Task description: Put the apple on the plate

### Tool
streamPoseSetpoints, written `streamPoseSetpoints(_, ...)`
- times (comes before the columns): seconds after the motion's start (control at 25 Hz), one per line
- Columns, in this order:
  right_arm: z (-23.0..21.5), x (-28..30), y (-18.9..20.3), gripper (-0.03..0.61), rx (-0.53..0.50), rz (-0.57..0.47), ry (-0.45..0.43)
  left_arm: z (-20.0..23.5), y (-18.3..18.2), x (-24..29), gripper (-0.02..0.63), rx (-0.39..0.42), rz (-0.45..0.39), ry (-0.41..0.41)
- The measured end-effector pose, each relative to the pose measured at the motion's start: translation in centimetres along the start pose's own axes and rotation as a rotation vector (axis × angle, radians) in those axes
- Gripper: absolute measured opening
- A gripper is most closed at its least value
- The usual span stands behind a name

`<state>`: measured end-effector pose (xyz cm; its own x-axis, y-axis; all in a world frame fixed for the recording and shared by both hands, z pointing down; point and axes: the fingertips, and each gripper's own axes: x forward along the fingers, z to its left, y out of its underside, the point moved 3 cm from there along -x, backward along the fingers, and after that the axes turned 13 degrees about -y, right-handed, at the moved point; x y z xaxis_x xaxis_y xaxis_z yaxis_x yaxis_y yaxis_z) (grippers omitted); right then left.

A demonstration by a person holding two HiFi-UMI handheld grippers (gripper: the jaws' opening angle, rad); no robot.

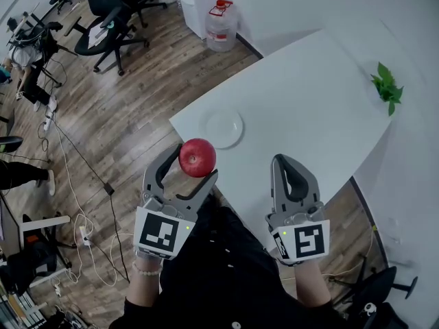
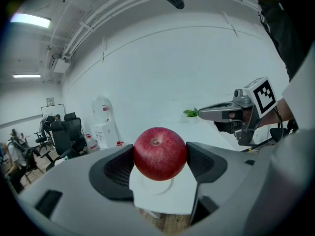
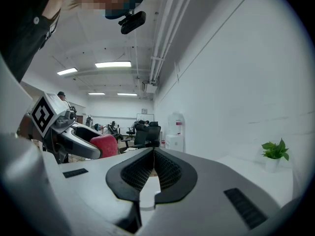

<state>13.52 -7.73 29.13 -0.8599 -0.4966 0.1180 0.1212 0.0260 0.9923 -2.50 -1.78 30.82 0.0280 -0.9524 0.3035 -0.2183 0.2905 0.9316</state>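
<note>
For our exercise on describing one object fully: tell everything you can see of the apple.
The apple is round, deep red, finely speckled and glossy-skinned, with its stem dimple showing. The left hand-held gripper clamps it between both jaws, in the air near the white plate but not on it. Nothing else touches it.

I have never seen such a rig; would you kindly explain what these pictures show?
There is no robot: a person holds a two-jaw gripper in each hand. One picture comes from a camera on the person's head, looking down; the other two from cameras riding on the grippers, looking along their jaws. The left gripper grips a red apple in the air; the right gripper is shut and empty. The white table bears an empty plate and a small plant.
</note>
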Motion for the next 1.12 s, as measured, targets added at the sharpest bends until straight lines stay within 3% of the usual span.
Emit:
streamPoseSetpoints(0.52, -1.2, 3.0, -0.1, 0.041, 0.004, 0.027, 0.104, 2.6, -0.3, 4.4, 0.348, 0.047, -0.043, 0.112)
streamPoseSetpoints(0.72, -1.3, 4.1, -0.5, 0.041, 0.0, 0.038, 0.135, 3.4, -0.3, 5.9, 0.348, 0.101, -0.095, 0.169)
streamPoseSetpoints(1.12, -1.5, 5.4, -0.4, 0.041, -0.001, 0.075, 0.194, 4.0, 1.1, 9.0, 0.348, 0.106, -0.106, 0.235)
